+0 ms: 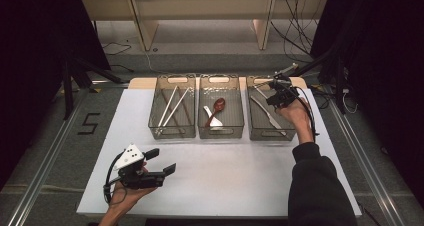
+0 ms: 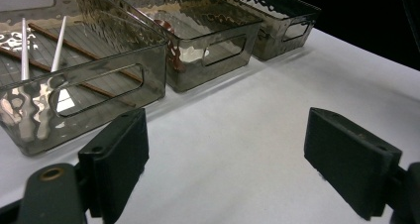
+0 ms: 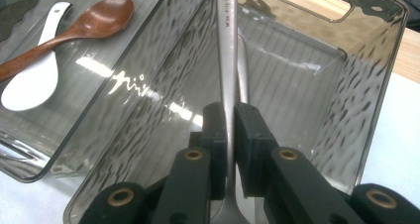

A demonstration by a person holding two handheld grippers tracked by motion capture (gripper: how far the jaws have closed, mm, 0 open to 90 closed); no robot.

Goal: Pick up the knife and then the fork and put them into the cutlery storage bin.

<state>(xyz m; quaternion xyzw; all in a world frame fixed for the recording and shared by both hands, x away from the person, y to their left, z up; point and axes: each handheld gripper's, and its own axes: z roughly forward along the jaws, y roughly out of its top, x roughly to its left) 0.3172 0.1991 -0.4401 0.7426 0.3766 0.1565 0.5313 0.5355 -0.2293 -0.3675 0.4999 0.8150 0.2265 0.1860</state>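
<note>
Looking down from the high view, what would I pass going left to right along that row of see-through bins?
Smoky clear plastic bin with chopsticks → white chopsticks → middle bin with brown wooden spoon → right bin with a silver metal knife → right gripper, shut on a silver utensil.

Black "5" marked on floor (image 1: pixel 89 123).

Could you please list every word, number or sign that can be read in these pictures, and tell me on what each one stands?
"5": a dark figure on the grey floor, left of the table.
Stamped marking on the metal utensil held in the right gripper: too small and blurred to read.
The three bins, the spoons and the left gripper carry no text that can be read.
</note>
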